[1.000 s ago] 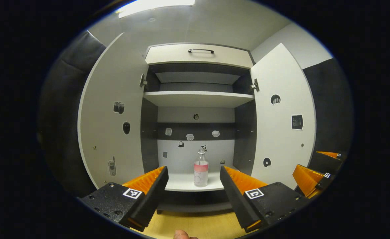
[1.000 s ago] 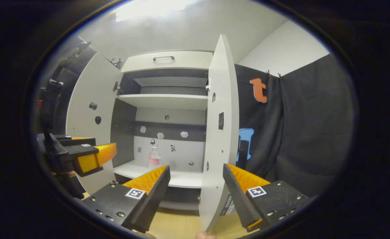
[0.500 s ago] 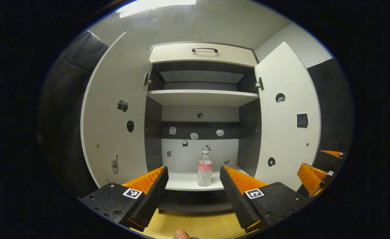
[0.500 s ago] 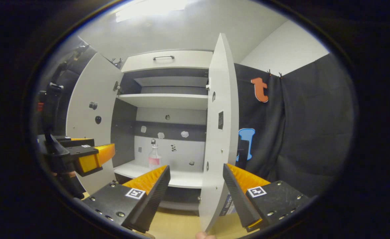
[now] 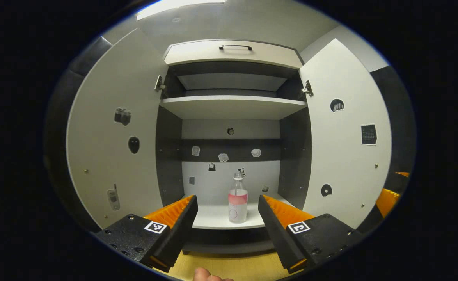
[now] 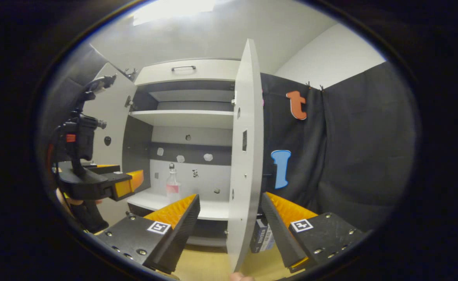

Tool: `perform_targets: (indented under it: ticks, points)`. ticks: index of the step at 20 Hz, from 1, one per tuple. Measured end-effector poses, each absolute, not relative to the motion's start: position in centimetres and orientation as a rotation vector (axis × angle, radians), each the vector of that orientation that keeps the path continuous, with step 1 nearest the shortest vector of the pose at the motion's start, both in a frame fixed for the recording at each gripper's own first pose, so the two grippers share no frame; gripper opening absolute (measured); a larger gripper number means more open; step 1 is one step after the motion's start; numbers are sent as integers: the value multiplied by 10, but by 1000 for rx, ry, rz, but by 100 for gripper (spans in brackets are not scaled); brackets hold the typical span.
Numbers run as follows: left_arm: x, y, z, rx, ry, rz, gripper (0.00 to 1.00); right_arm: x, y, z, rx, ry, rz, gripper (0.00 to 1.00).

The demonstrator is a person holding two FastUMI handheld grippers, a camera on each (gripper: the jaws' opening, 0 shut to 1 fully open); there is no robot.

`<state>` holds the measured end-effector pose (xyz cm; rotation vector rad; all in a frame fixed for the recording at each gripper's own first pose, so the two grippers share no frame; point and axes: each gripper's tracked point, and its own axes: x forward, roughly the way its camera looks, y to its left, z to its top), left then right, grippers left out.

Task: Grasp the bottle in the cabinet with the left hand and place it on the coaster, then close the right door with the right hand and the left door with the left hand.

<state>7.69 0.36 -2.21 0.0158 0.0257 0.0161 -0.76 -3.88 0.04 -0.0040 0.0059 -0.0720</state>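
**Straight ahead of my left gripper: the bottle, upright on the cabinet's lower shelf**

Ahead of both my hands stands the cabinet (image 5: 231,54), and I place everything from it. Its left door (image 5: 112,132) and right door (image 5: 346,132) are both swung wide open. Inside, an upper shelf (image 5: 231,106) spans the width, and below it the lower shelf (image 5: 217,218) carries the bottle (image 5: 237,199).

From my left gripper view, the bottle sits near the middle of that lower shelf, toward its front edge, standing upright with its long axis vertical and its cap up. It lines up between the two spread fingers of my left gripper (image 5: 226,218), dead ahead and deeper into the cabinet, not yet touched. I judge a straight push forward would bring the fingers to either side of its body.

My right gripper (image 6: 229,218) is also spread and holds nothing; the edge of the right door (image 6: 244,156) stands between its fingers, seen nearly edge-on. From there the bottle (image 6: 172,183) lies off to the left, so my left gripper (image 6: 129,183) is the nearer one.

I cannot see the coaster.
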Motion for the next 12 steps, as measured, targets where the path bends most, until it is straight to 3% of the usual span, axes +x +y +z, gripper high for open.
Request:
perform_targets:
  ticks: [12]
  points:
    - [220, -8, -93, 48, 145, -25, 96, -41, -121, -2, -62, 22, -381, 94]
